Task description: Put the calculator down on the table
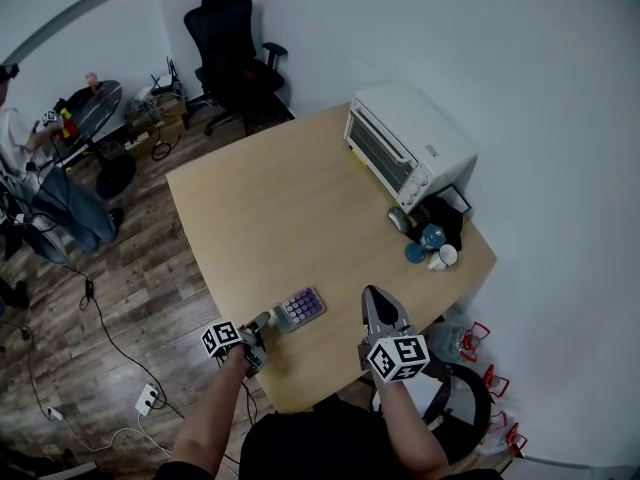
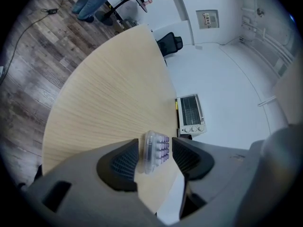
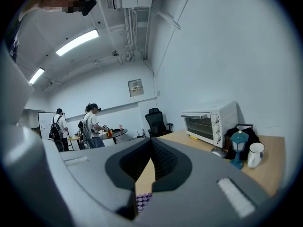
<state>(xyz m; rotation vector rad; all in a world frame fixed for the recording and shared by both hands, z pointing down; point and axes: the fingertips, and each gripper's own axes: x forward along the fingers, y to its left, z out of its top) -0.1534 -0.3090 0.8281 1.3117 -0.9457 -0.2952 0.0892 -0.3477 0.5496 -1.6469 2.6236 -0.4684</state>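
The calculator (image 1: 300, 309), clear-cased with purple keys, lies flat on the wooden table (image 1: 260, 208) near its front edge. My left gripper (image 1: 267, 320) is just behind it at its left end. In the left gripper view the calculator (image 2: 155, 151) sits edge-on between the two dark pads of the left gripper (image 2: 155, 143). The jaws stand wide and neither pad presses on it. My right gripper (image 1: 378, 303) hovers to the right of the calculator, apart from it. Its pads meet, so the right gripper (image 3: 152, 148) is shut on nothing. Some purple keys of the calculator (image 3: 142, 200) show below them.
A white toaster oven (image 1: 405, 146) stands at the table's far right, with a mouse (image 1: 398, 218), a teal lamp (image 1: 425, 240) and a white mug (image 1: 445, 256) nearer. A black office chair (image 1: 235, 53) is behind the table. A person (image 1: 30, 168) stands far left; cables cross the floor.
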